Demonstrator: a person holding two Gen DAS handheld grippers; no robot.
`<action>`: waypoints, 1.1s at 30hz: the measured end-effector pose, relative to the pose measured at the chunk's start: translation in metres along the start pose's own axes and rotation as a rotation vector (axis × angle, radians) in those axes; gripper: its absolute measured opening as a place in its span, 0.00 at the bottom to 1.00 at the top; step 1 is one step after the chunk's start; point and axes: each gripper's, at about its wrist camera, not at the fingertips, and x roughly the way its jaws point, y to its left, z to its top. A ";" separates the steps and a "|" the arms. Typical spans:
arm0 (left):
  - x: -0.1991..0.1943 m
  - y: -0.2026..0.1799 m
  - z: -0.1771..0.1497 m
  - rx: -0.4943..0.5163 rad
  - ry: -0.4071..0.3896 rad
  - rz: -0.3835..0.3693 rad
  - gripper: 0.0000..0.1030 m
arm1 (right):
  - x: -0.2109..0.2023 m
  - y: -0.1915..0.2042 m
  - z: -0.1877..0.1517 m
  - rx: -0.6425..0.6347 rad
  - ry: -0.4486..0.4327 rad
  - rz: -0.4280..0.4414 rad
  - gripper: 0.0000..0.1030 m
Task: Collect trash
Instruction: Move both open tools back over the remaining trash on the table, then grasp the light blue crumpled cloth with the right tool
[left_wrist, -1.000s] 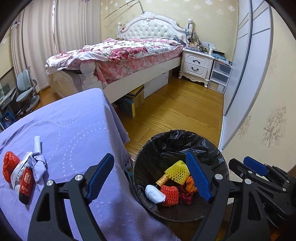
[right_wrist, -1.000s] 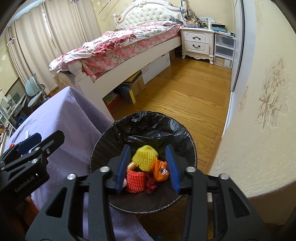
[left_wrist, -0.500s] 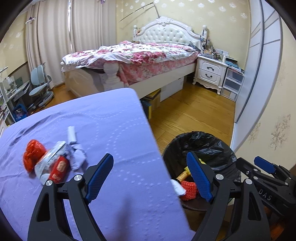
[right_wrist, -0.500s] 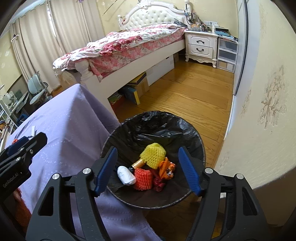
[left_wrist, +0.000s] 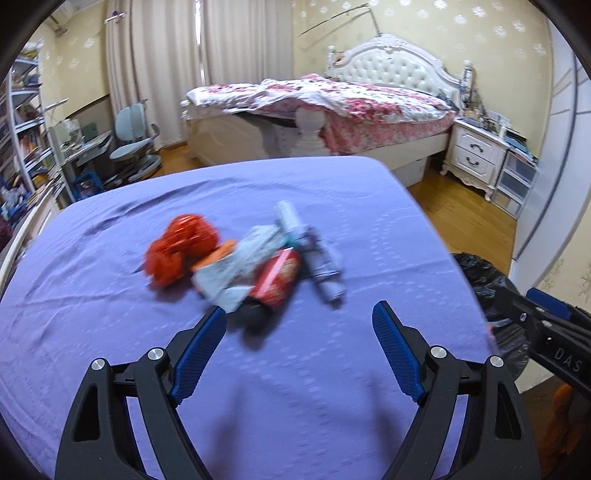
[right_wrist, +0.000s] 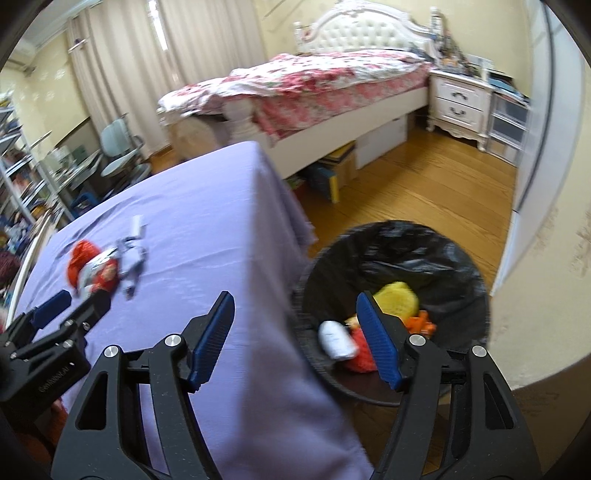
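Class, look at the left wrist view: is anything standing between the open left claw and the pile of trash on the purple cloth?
Nothing visible does. The left claw is open and empty, and only bare purple cloth lies between it and the pile of trash.

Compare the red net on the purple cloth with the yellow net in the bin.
Colour: the red net is orange-red; the yellow net is bright yellow.
Place: the red net lies on the purple cloth beside other wrappers, uncollected; the yellow net already sits in the black-lined bin on top of other trash.
Shared: both look like foam fruit netting, and neither is held by a gripper.
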 end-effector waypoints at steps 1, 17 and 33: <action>0.000 0.009 -0.002 -0.012 0.005 0.020 0.79 | 0.001 0.005 0.000 -0.010 0.001 0.004 0.65; 0.010 0.111 -0.013 -0.169 0.056 0.179 0.79 | 0.042 0.110 0.005 -0.191 0.048 0.069 0.65; 0.015 0.133 -0.013 -0.210 0.063 0.163 0.79 | 0.070 0.139 0.025 -0.202 0.067 0.073 0.55</action>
